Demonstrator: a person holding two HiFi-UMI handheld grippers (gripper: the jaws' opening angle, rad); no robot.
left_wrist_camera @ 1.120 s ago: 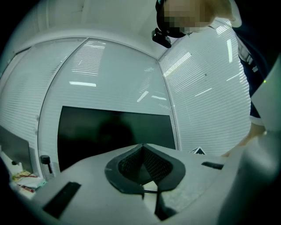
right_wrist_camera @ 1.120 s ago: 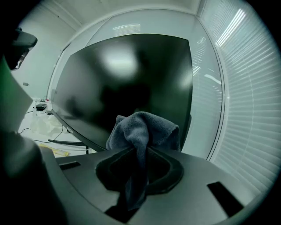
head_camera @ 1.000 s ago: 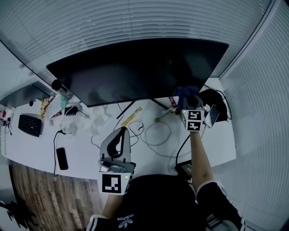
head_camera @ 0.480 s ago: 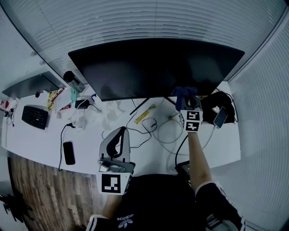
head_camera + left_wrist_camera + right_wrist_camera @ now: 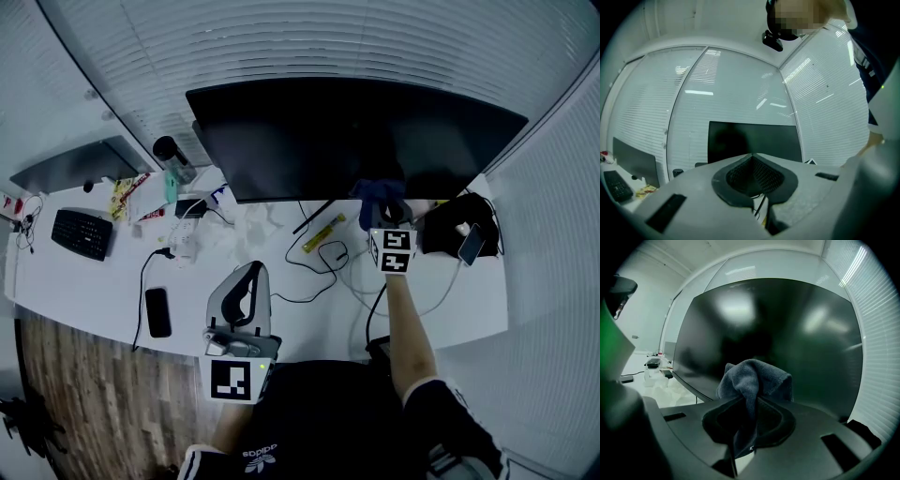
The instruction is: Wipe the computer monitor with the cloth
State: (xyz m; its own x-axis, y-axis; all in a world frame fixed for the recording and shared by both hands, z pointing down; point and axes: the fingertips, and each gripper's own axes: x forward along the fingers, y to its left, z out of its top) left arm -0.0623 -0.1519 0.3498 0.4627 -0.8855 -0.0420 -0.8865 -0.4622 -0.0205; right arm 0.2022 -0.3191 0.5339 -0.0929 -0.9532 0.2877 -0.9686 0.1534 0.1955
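Right gripper (image 5: 386, 204) fingers clamp cloth (image 5: 754, 376) near monitor (image 5: 356, 131) lower edge. Left gripper (image 5: 752, 159) fingers closed, empty. Advice: light pressure, even overlapping sweeps.

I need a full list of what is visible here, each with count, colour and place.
monitor: one, black, desk's back, centre.
cloth: one, dark blue, at monitor's lower edge.
keyboard: one, black, desk's left end.
phone: one, black, desk's front left.
cables: several, dark, desk's middle.
desk: one, white, below the monitor.
left hand-held gripper: one, grey, shut, empty, front centre.
right hand-held gripper: one, grey, shut on cloth.
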